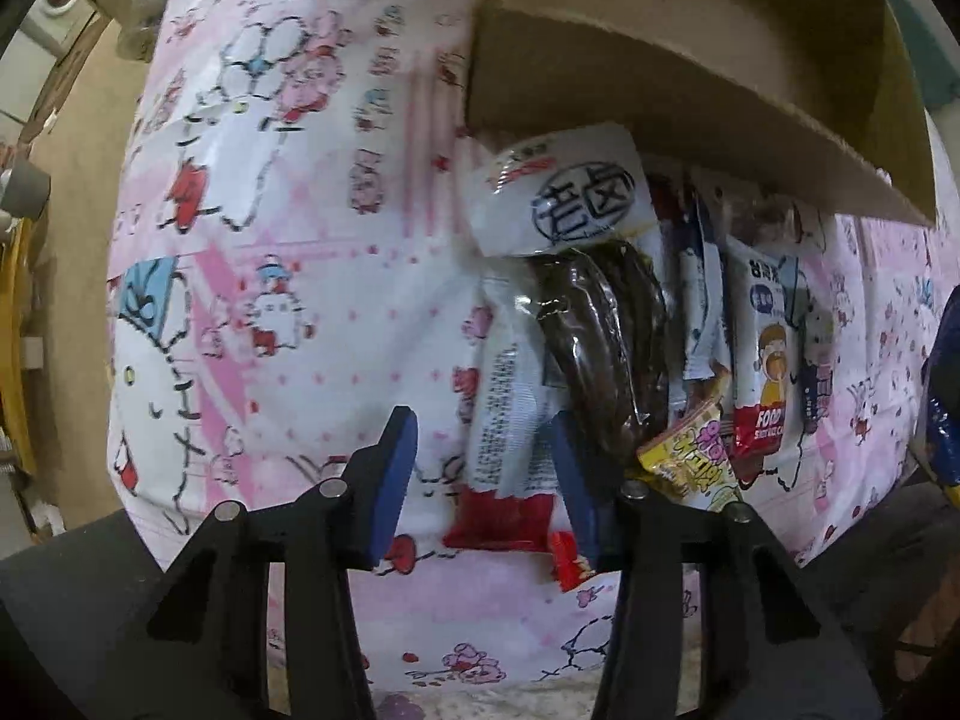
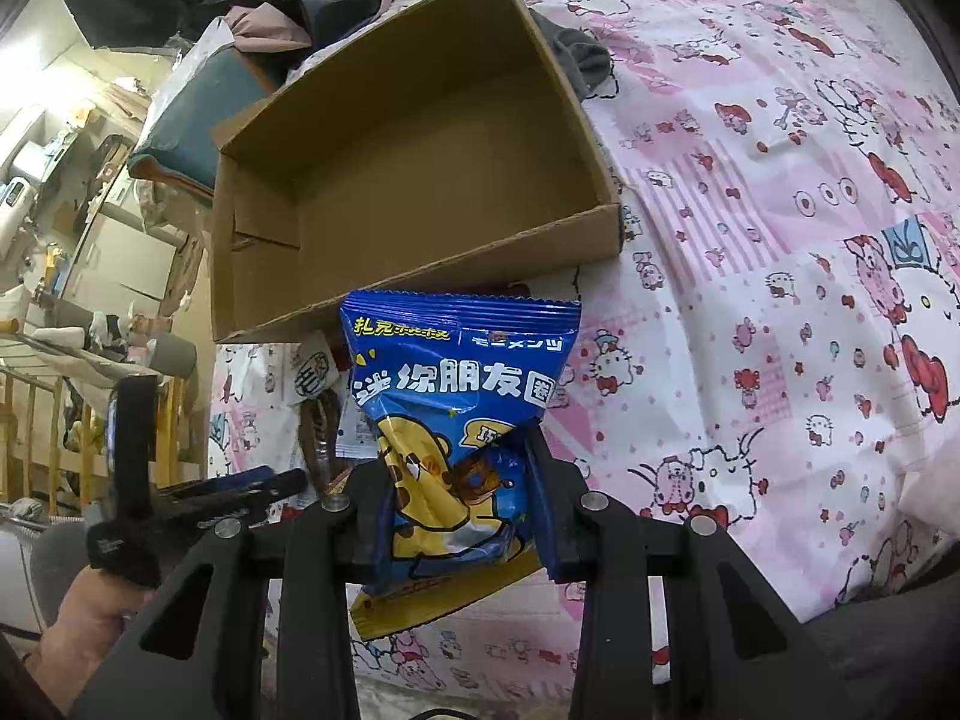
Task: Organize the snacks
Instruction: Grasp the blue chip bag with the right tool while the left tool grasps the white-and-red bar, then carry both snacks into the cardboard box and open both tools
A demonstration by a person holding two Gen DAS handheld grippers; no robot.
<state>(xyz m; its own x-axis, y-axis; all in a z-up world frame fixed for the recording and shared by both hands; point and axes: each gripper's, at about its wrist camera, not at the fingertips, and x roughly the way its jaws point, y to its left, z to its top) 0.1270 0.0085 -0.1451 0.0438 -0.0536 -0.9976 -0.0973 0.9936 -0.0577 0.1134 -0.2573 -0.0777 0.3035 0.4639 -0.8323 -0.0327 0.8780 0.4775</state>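
In the left wrist view a white packet of dark braised food [image 1: 510,360] with a red end lies on the pink cartoon-print sheet [image 1: 270,276]. My left gripper [image 1: 480,420] points straight down over it, open. The packet's red end sits between the jaws, and a gap shows beside the left pad [image 1: 393,480]. In the right wrist view my right gripper [image 2: 459,450] is shut on a blue snack bag [image 2: 462,384] with a yellow giraffe, held up in front of an open, empty cardboard box [image 2: 420,180]. The left gripper [image 2: 252,489] shows at lower left, held by a hand [image 2: 90,612].
More snacks lie beside the packet under the box's [image 1: 690,90] near wall: a yellow packet [image 1: 690,450], a white-and-red cartoon packet [image 1: 768,360] and slim blue-white packets [image 1: 699,300]. Clothes and clutter lie behind the box [image 2: 270,24]. Shelves and furniture [image 2: 90,240] stand left of the bed.
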